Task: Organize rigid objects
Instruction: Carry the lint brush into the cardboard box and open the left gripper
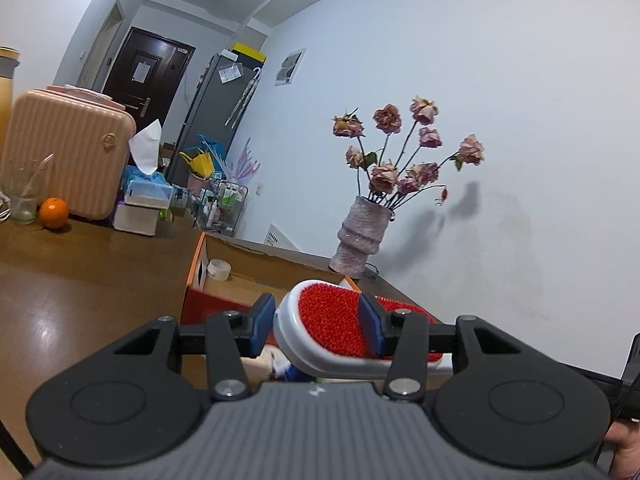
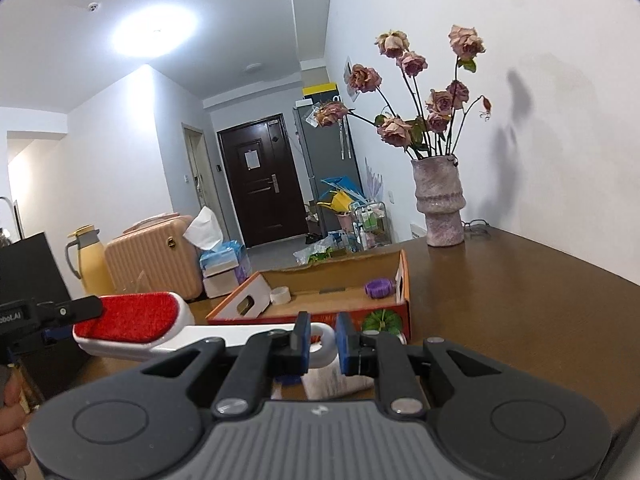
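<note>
A white lint brush with a red bristle face (image 1: pixel 332 320) is clamped across its head by my left gripper (image 1: pixel 316 330), held above the near end of an open cardboard box (image 1: pixel 240 276). In the right wrist view the same brush (image 2: pixel 128 316) stretches from the left gripper (image 2: pixel 60 314) toward my right gripper (image 2: pixel 322 340). The brush's white loop handle (image 2: pixel 320 344) sits between the right gripper's blue pads (image 2: pixel 303 336), which stand slightly apart around it. The box (image 2: pixel 332 280) holds a tape roll (image 2: pixel 280 295) and a purple round piece (image 2: pixel 380 288).
A vase of dried roses (image 2: pixel 440 204) stands on the brown table (image 2: pixel 500 300) by the wall. A pink suitcase (image 1: pixel 68 152), an orange (image 1: pixel 54 213), a glass (image 1: pixel 24 192) and tissue boxes (image 1: pixel 144 196) sit at the table's far left. A yellow jug (image 2: pixel 86 260) stands beside the suitcase.
</note>
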Available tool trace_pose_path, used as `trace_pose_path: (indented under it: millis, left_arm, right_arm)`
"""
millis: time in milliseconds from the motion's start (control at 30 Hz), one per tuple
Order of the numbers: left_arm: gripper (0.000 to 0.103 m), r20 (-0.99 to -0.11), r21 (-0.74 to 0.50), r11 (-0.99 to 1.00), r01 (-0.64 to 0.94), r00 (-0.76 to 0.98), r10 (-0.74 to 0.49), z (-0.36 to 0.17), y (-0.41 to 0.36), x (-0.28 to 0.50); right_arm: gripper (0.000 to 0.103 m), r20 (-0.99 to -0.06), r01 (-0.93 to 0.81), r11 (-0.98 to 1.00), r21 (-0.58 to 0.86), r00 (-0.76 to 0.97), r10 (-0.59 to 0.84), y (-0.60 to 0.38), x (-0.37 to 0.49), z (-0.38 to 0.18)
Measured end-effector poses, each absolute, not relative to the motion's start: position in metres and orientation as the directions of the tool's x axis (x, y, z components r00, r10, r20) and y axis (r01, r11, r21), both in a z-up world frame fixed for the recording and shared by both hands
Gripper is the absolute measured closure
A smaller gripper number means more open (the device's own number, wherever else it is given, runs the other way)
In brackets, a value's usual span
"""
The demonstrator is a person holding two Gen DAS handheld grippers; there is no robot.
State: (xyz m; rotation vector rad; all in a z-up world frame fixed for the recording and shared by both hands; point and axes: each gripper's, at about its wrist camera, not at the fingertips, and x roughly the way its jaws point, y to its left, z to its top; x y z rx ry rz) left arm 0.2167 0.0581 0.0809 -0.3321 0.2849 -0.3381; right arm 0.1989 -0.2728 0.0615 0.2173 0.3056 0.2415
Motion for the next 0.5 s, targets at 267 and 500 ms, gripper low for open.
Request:
trace_pose_path:
  millis: [267, 500]
  left_arm:
    - [0.057, -0.32, -0.365, 0.897, 0.249, 0.871, -0.372, 0.085, 0.062, 0.346]
    - [0.057, -0.467, -0.409, 0.894, 0.182, 0.8, -0.376, 0.055, 0.073, 0.454]
  right_arm:
    - [0.088, -0.33, -0.216, 0.903, 0.371, 0.878, 0.346, -0.287, 0.33, 0.061]
    - [0.088, -0.45, -0.175, 0.868, 0.465, 0.797, 0.402, -0.291, 0.452, 0.036]
